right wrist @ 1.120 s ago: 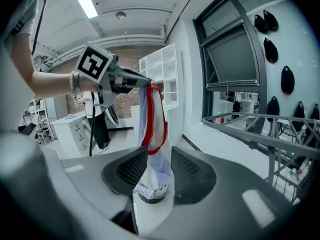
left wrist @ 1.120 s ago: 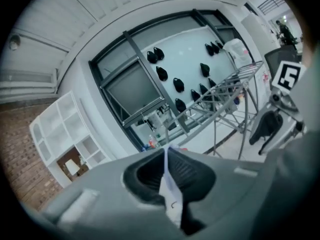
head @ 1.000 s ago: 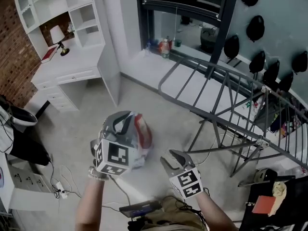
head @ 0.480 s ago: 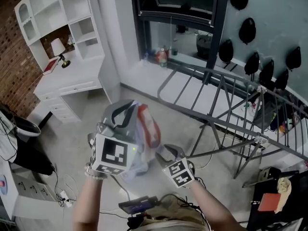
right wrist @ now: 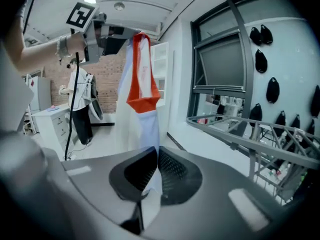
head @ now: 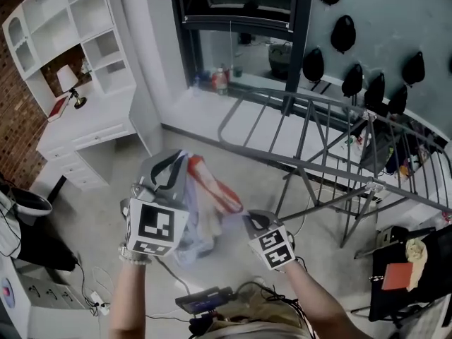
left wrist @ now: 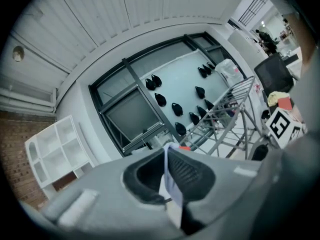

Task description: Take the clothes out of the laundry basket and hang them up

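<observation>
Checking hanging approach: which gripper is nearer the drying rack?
Right. The right gripper, just closed on the garment, is left of the drying rack; the left gripper is farther left.

white-and-orange garment (head: 205,203), held aloft, hanging limp, loosely bunched

Seen from above, the left tool (head: 168,179) is at lower left and the right tool (head: 252,222) at lower right, near each other above the floor (head: 106,203). A garment (head: 212,200) stretches between them. Its top is held in the left tool's jaws, and its lower part sits in the right tool's jaws, which have just closed on it. A drying rack (head: 332,164) stands ahead and to the right. Behind the rack is a window (head: 240,6), with bottles (head: 220,81) on its sill. At far left a bench (head: 85,129) carries a lamp (head: 68,82), with shelves (head: 78,23) above it. A power strip (head: 99,304) lies on the floor at lower left.
</observation>
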Available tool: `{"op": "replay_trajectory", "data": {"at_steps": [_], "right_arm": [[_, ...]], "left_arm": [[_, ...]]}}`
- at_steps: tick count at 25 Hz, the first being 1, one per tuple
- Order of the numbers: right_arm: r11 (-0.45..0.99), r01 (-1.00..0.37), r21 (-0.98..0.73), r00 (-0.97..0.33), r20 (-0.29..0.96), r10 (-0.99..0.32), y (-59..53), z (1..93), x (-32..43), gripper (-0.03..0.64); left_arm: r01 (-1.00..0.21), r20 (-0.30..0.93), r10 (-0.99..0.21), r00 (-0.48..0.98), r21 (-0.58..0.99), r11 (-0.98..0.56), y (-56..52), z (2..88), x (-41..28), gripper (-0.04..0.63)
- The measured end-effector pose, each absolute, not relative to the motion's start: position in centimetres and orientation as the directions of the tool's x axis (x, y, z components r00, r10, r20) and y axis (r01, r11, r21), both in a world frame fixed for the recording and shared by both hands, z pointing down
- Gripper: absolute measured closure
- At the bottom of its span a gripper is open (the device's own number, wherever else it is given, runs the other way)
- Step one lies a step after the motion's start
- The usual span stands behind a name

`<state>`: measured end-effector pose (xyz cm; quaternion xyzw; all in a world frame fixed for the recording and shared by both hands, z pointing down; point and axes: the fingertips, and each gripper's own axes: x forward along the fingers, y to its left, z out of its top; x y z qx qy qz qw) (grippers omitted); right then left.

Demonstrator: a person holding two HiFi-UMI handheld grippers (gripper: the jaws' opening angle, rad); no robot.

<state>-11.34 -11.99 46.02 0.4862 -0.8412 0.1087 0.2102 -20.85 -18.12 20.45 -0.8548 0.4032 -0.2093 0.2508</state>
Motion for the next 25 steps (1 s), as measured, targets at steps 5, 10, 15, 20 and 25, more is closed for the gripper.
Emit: {"op": "replay_trajectory", "data": {"at_steps": [5, 10, 15, 20, 25], "right_arm": [[0.363, -0.930, 0.066, -0.291, 0.473, -0.832, -10.0, 46.1, -5.6, 0.609], [0.184, -0.978, 0.102, -0.114, 0.480, -0.870, -6.8, 45.1, 1.0, 0.609], [0.043, -0.983, 0.176, 0.045, 0.470, -0.882, -2.7, 43.3, 7.2, 0.609], [-0.123, -0.970, 0.210, 0.205, 0.436, -0.876, 2.0, 41.2, 14.1, 0.609], [-0.258, -0.937, 0.235, 0.337, 0.410, -0.848, 8.0, 39.8, 21.9, 0.609]], "left_arm": [[-0.561, 0.197, -0.761, 0.618, -0.568, -0.602, -17.9, 23.9, -20.7, 0.588], [-0.501, 0.250, -0.699, 0.670, -0.542, -0.675, -17.4, 27.8, -18.1, 0.588], [-0.442, 0.273, -0.620, 0.736, -0.499, -0.745, -16.1, 30.5, -13.7, 0.588], [-0.336, 0.307, -0.509, 0.804, -0.472, -0.815, -13.4, 32.7, -7.5, 0.588], [-0.224, 0.321, -0.404, 0.857, -0.473, -0.852, -9.8, 33.6, 0.7, 0.588]]}}
